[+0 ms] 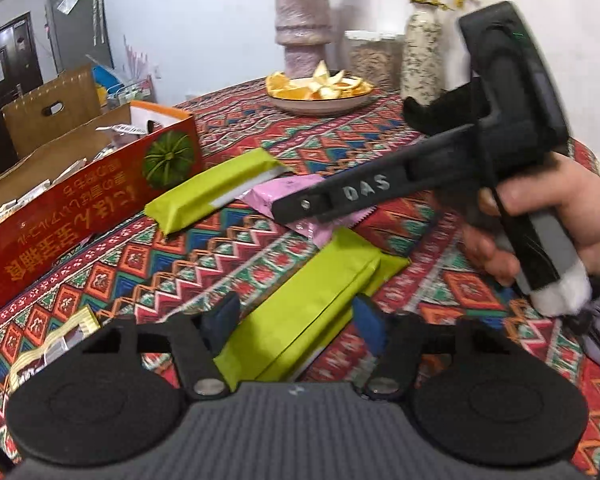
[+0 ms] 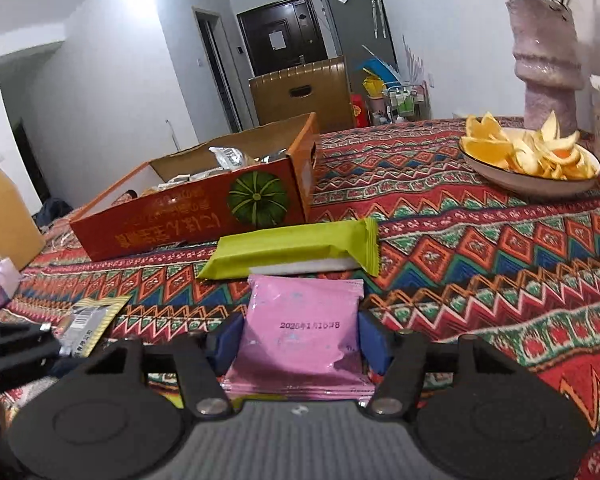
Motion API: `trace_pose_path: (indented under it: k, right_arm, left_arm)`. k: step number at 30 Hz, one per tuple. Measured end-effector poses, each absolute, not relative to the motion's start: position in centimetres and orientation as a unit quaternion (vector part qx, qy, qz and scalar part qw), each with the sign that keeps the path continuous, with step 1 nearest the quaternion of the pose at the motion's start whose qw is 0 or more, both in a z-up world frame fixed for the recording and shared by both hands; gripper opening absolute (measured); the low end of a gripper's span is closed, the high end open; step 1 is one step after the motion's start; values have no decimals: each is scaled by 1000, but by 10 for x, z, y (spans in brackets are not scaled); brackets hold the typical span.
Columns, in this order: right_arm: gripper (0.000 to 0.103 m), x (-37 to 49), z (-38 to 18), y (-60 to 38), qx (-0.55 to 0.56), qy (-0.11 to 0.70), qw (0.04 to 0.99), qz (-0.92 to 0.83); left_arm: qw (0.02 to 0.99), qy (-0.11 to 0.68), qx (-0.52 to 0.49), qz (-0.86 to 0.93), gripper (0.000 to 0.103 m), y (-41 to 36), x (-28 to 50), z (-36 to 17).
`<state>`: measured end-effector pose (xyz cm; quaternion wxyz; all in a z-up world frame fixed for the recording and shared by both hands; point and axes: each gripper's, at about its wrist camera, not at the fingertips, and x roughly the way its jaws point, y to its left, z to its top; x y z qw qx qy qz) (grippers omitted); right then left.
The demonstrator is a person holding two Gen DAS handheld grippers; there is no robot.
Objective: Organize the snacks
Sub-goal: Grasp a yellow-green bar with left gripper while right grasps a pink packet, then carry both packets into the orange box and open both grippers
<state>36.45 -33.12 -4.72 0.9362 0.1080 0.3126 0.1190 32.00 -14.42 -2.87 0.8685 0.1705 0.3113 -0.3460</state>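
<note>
**Now: both claws closed on packets**

My left claw [image 1: 296, 320] pinches a green packet [image 1: 300, 316] across its width, long axis pointing away. My right claw [image 2: 300, 340] grips the pink packet [image 2: 300, 332]. Red box [image 2: 196, 216] lies ahead-left on the worktop [image 2: 480, 240]. Count: two green packets, one pink, one box.

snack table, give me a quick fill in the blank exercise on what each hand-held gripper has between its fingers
The left hand-held gripper straddles a ____ snack pack.
The right hand-held gripper straddles a ____ packet.
The bowl holds peeled ____ pieces.
The open box has a green ____ printed on it.

Missing: green, pink, orange, pumpkin
</note>
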Motion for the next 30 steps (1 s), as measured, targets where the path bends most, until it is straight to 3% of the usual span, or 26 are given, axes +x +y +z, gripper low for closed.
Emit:
trace_pose_path:
  k: [2,7,10,15,16,17,20,22,24,28,29,30]
  right_arm:
    - [61,364,-47,-328,99,314,937,118]
    - [61,355,-47,-326,93,317,937,118]
    - [61,327,-45,-324,75,321,937,119]
    - [61,265,-42,-318,56,325,936,123]
    - [61,256,-41,-317,54,327,935,124]
    - [61,246,-40,-314,48,330,935,124]
    - [63,233,-39,-308,39,328,936,124]
    - [64,231,-41,-305,36,328,936,121]
    - [66,232,-41,-302,34,325,938,116]
    - [70,233,-43,-293,6,321,940,111]
    - [69,234,-44,-290,-7,323,940,108]
    - [62,234,-44,-287,-18,323,941,104]
  left_arm:
    - [873,304,173,-339,44,-142,306,-25]
    - [889,311,139,-306,32,-122,276,-18]
    - [909,317,99,-253,15,-98,259,-9]
    - [920,331,34,-207,17,-62,241,-2]
    - [921,331,35,-204,24,-63,241,-2]
    - [920,332,39,-205,38,-64,240,-3]
    - [916,338,39,-213,69,-70,245,-6]
    - [909,351,39,-221,75,-79,254,-10]
    - [906,359,53,-217,73,-91,266,-18]
    - [906,368,84,-190,37,-106,279,-26]
    - [905,369,82,-195,37,-106,278,-24]
    - [903,376,76,-195,36,-106,276,-22]
